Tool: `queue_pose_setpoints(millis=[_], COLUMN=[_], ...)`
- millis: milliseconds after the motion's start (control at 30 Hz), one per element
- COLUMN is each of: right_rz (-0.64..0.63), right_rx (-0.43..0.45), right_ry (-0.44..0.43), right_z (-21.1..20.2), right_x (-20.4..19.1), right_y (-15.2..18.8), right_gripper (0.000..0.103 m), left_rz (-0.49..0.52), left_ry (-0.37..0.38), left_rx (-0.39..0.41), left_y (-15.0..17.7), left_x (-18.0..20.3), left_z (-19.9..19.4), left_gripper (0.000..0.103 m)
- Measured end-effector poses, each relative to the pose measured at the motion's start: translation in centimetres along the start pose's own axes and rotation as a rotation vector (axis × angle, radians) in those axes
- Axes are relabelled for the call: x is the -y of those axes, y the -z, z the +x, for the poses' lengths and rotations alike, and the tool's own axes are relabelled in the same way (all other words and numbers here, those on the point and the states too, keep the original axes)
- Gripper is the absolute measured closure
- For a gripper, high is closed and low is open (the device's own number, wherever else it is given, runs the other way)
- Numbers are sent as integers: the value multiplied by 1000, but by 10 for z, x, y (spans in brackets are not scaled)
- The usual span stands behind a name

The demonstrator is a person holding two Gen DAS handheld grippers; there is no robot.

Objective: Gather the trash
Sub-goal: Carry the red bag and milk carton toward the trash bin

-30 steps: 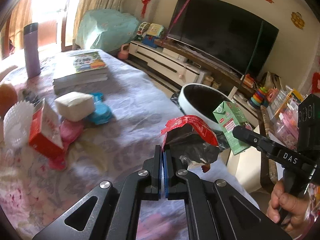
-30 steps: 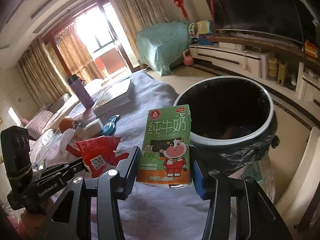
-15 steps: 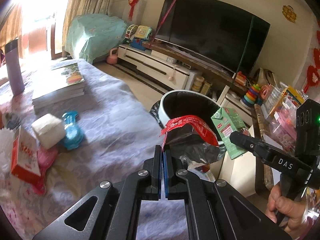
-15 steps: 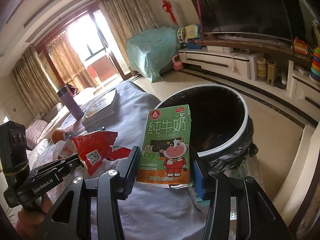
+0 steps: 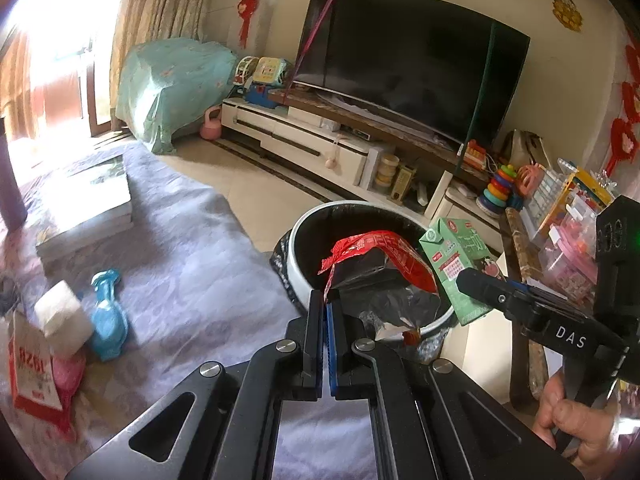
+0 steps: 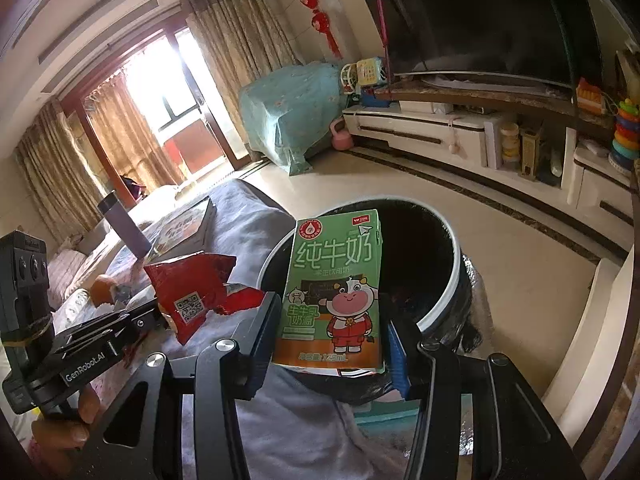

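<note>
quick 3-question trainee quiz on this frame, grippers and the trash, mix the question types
1. True or false: the left gripper is shut on the red wrapper.
2. What does the right gripper hold?
A. purple bottle
B. green milk carton
C. blue toy
3. Fill in: both items are held at the ___ beside the table.

Key
1. True.
2. B, the milk carton.
3. The bin, white-rimmed and lined in black.

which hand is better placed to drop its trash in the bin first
Right, probably. Its gripper holds the milk carton upright right against the bin opening; the left gripper's wrapper looks nearer the rim.
</note>
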State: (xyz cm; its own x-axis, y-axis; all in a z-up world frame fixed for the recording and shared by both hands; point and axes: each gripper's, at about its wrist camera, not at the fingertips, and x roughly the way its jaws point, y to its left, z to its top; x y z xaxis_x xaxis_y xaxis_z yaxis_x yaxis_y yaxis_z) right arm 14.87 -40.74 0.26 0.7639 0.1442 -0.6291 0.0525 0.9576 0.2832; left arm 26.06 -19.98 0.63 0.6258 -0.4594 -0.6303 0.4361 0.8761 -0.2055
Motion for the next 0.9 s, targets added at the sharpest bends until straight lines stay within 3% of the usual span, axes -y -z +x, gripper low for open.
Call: queue_pose_setpoints(millis=[900], right_rz=[2], right_rx=[-56], right_ry=[30], right_z=[36], right_x=[28], right_y=[-24], right_gripper=[54], left_rz=[43], left_ry=[-36], left_rx=[-53], left_y=[-30], left_x=[14], left_z=[74], left_gripper=[103])
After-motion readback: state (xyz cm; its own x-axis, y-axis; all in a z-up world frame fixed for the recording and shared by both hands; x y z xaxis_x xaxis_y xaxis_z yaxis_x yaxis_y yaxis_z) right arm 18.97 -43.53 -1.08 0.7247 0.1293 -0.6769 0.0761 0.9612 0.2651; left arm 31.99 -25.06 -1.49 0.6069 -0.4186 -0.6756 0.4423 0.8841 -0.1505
